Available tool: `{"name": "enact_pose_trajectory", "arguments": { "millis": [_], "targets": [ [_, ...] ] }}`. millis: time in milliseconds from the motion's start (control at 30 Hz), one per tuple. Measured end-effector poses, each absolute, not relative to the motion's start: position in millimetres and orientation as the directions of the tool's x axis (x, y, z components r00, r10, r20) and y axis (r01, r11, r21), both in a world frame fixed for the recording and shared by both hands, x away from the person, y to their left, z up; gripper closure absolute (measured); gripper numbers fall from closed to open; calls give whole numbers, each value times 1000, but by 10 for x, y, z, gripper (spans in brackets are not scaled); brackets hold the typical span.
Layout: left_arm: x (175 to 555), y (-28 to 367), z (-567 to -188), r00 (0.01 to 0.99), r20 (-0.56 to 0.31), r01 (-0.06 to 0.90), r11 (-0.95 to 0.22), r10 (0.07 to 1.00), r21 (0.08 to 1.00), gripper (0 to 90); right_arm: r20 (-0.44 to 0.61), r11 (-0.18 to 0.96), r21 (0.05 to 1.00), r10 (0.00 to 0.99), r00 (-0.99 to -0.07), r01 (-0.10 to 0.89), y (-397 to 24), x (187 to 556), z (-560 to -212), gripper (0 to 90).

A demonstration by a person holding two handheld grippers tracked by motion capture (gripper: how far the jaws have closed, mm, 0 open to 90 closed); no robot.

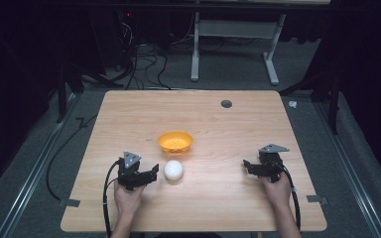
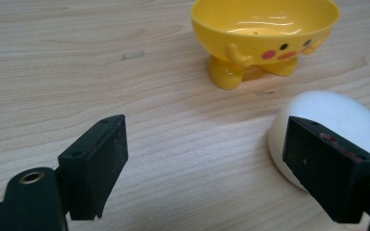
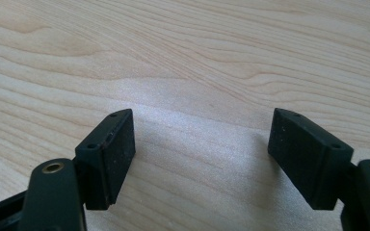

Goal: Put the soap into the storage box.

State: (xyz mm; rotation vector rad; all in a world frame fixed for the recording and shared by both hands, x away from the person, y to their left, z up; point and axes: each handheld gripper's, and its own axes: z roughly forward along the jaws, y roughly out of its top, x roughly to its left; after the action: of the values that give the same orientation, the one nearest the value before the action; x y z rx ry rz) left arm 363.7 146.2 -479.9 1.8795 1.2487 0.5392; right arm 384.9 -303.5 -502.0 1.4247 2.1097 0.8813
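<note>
Nearest the person, both hands rest low on the wooden table (image 1: 218,198), one gripper in each. Left gripper (image 1: 149,174): jaws spread wide, nothing between them, tips aimed at the white ball (image 1: 173,170) just beside them. In the left gripper view the ball (image 2: 337,115) sits behind and partly hidden by the right-hand jaw, off the centre line of the gap, so the jaws are not yet around it. Right gripper (image 1: 247,166): well apart from the ball on the other side of the table, jaws also parted, bare wood grain between them in its own view. Beyond the ball, near but not touching, stands the yellow bowl (image 1: 175,141), a duck-faced cup on small feet, empty as far as can be seen. Judged step: approach for a grasp on the ball, likely bound for the bowl. Next move calls for shifting the left gripper sideways to centre the ball in the gap, then closing gently; the ball looks soft and could roll.
</note>
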Motion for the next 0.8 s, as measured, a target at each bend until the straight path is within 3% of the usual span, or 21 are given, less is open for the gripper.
{"name": "enact_pose_trajectory", "arguments": {
  "millis": [800],
  "targets": [
    [3529,921,-4779,595,-36,514,-346,803,785,138,-11,267,715,928,-371,646,-3037,3847,-5018,256]
  ]
}}
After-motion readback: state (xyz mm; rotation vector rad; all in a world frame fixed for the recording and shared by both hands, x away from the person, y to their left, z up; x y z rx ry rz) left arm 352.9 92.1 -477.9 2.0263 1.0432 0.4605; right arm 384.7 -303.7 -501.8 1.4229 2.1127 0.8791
